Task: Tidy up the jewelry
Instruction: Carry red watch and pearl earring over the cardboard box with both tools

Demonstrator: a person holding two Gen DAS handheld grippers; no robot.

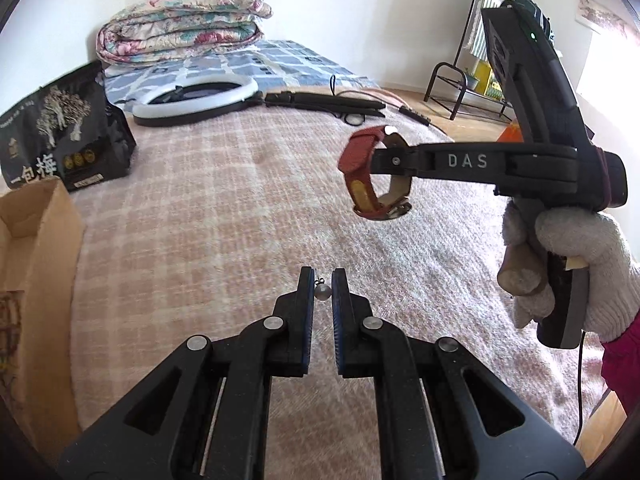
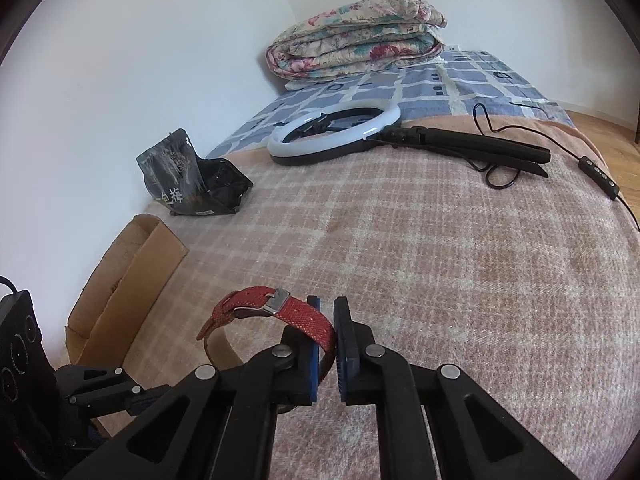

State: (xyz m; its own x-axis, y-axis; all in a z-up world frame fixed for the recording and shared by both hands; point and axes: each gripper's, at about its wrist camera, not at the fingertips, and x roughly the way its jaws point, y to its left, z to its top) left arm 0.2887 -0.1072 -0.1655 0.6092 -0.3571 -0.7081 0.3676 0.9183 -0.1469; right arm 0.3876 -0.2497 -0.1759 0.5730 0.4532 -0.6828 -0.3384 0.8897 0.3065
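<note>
- My right gripper [image 2: 327, 334] is clamped on the red watch [image 1: 374, 172] strap, holding it in the air above the middle of the blanket [image 1: 240, 200].
- My left gripper [image 1: 322, 286] has its fingers slightly apart around a small earring [image 1: 322, 292] lying on the blanket.
- A cardboard box [image 2: 120, 280] stands at the blanket's left edge.

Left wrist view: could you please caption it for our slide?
Right gripper holds a red watch above the blanket.
</note>
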